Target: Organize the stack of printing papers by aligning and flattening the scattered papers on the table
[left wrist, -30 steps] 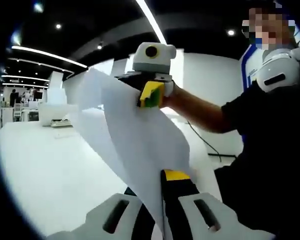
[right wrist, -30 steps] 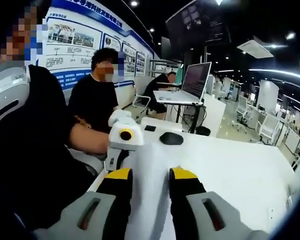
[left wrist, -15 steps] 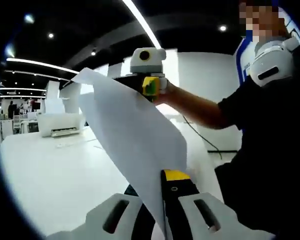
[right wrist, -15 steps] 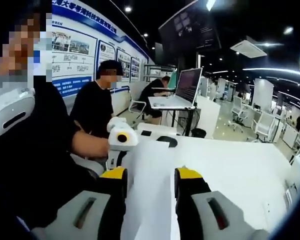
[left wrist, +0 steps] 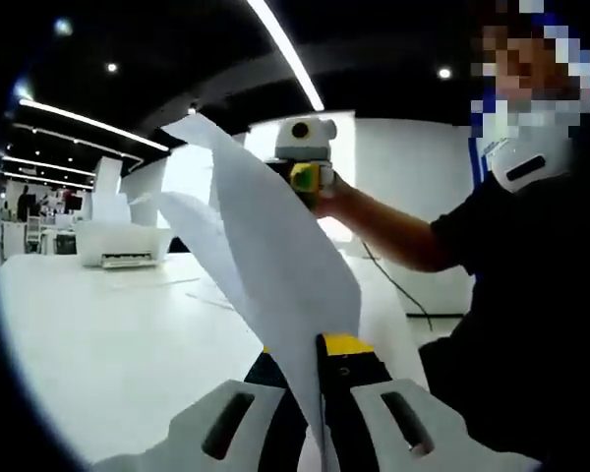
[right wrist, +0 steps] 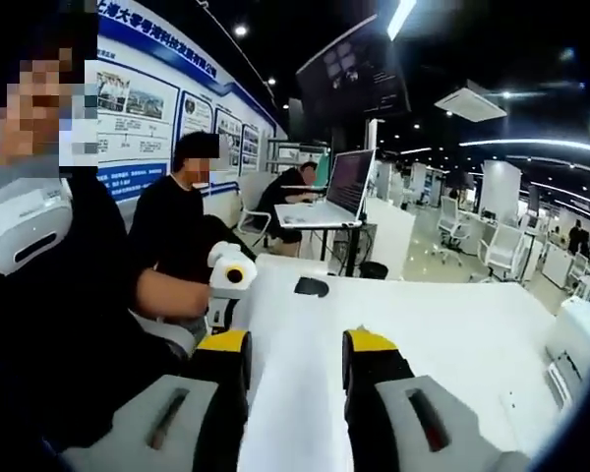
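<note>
White printing paper (left wrist: pixel 275 256) rises off the white table (left wrist: pixel 98 324) from between the jaws of my left gripper (left wrist: pixel 320 349), which is shut on its lower edge. A second sheet edge shows just behind it. The paper's upper part reaches my right gripper (left wrist: pixel 308 177), whose yellow-green pad lies at the sheet's edge. In the right gripper view, my right gripper (right wrist: pixel 297 344) has its jaws apart with white paper (right wrist: pixel 295 403) filling the gap. My left gripper (right wrist: pixel 228 277) is ahead to the left, in the person's hand.
A white printer (left wrist: pixel 128 246) sits far back on the table. A dark mouse-like object (right wrist: pixel 312 286) lies on the table (right wrist: pixel 452 334). An open laptop (right wrist: pixel 339 192) stands beyond it, with seated people (right wrist: pixel 192 216) nearby. The person's arm (left wrist: pixel 393 231) crosses on the right.
The two grippers have drawn apart, each looking smaller in the other's view. The paper's top corner now stands higher and steeper. My right jaws have spread slightly.
</note>
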### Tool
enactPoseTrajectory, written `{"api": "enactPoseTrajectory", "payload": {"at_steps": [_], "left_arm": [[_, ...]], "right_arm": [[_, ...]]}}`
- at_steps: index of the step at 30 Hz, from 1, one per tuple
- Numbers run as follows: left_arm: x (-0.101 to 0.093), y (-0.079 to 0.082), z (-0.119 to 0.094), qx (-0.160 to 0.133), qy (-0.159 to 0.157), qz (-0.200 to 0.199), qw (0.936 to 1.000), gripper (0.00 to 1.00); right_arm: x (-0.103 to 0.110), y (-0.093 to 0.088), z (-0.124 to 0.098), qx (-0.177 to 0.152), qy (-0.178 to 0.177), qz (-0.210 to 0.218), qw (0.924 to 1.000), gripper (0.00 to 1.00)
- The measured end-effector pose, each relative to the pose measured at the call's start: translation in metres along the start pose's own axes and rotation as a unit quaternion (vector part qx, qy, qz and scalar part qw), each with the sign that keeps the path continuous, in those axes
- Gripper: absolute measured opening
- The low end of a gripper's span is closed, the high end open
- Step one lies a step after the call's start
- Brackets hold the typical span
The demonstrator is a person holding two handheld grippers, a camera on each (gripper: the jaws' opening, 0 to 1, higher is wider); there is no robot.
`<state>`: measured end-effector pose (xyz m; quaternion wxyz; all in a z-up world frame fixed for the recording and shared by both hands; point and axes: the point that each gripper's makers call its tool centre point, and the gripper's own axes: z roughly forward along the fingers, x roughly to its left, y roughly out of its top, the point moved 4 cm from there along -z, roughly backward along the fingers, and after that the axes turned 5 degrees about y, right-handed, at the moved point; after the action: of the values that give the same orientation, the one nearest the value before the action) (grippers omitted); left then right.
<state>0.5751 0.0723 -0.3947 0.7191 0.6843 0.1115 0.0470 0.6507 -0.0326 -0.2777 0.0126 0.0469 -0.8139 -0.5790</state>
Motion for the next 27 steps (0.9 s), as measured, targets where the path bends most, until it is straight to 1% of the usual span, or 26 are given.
{"api": "enactPoseTrajectory", "payload": {"at_steps": [5,7,11,16,21,24,27], "left_arm": [[0.001,0.005,-0.003,-0.019,-0.001,-0.017,0.9997,0.06],[0.001,0.007,-0.005,-0.029,-0.002,-0.024,0.9993,0.06],[0.002,0.011,-0.007,-0.041,0.000,-0.031,0.9987,0.06],[0.003,0.011,-0.007,-0.043,0.008,-0.030,0.9986,0.06],[0.003,0.019,-0.009,-0.062,0.010,-0.023,0.9977,0.06],[0.001,0.027,-0.011,-0.083,0.005,-0.021,0.9963,0.06],[0.003,0.029,-0.011,-0.088,0.010,-0.023,0.9957,0.06]], "right_arm": [[-0.001,0.009,-0.020,-0.024,-0.019,0.001,0.9995,0.31],[-0.001,0.011,-0.025,-0.029,-0.024,-0.001,0.9993,0.31],[-0.001,0.014,-0.033,-0.034,-0.034,-0.004,0.9989,0.31],[0.001,0.016,-0.046,-0.041,-0.045,-0.009,0.9981,0.31],[0.002,0.017,-0.059,-0.047,-0.059,-0.010,0.9971,0.31],[0.006,0.021,-0.067,-0.055,-0.069,-0.012,0.9961,0.30],[0.005,0.025,-0.076,-0.063,-0.076,-0.013,0.9950,0.30]]}}
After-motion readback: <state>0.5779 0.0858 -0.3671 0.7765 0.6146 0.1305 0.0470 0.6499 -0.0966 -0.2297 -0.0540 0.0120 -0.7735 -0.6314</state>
